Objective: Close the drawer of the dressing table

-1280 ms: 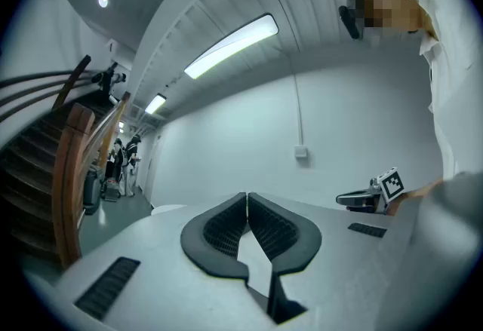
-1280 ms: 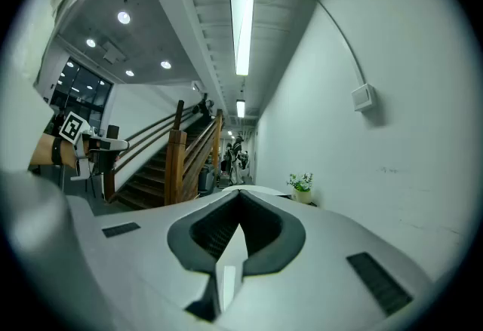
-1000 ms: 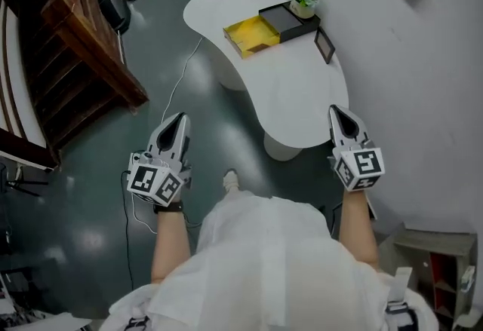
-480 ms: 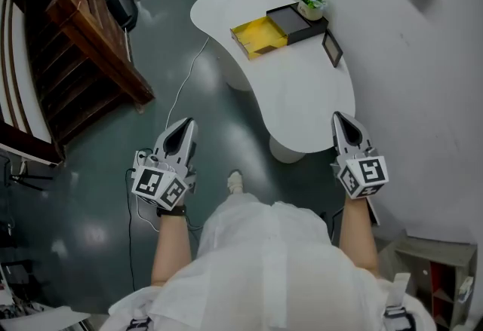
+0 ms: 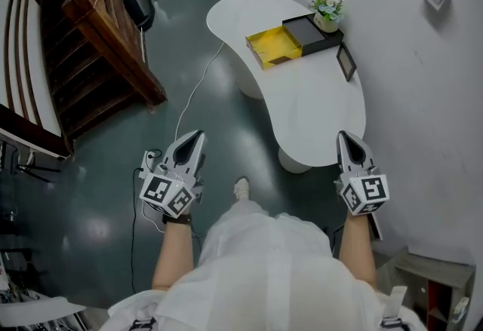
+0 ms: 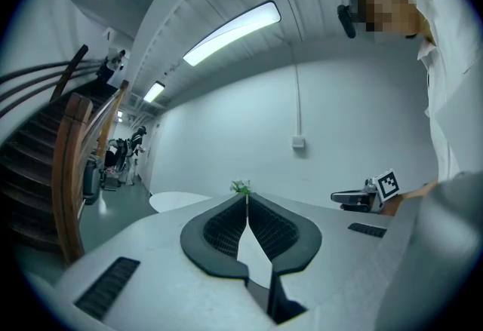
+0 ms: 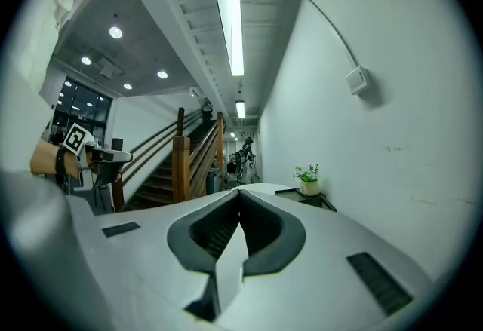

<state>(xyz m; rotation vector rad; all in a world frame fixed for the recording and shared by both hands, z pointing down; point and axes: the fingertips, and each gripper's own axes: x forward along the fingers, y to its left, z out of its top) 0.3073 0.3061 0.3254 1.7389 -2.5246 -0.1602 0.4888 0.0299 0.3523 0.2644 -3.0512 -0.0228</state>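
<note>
Now the yellow drawer stands pulled out of its black box at the far end of the white dressing table, beside a potted plant — only its bare yellow floor shows. Your left gripper and right gripper both have the jaws pressed together, well apart from the drawer.

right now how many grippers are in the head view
2. The left gripper is over the dark floor, the right gripper by the white table's near end. Both shut, empty.
</note>
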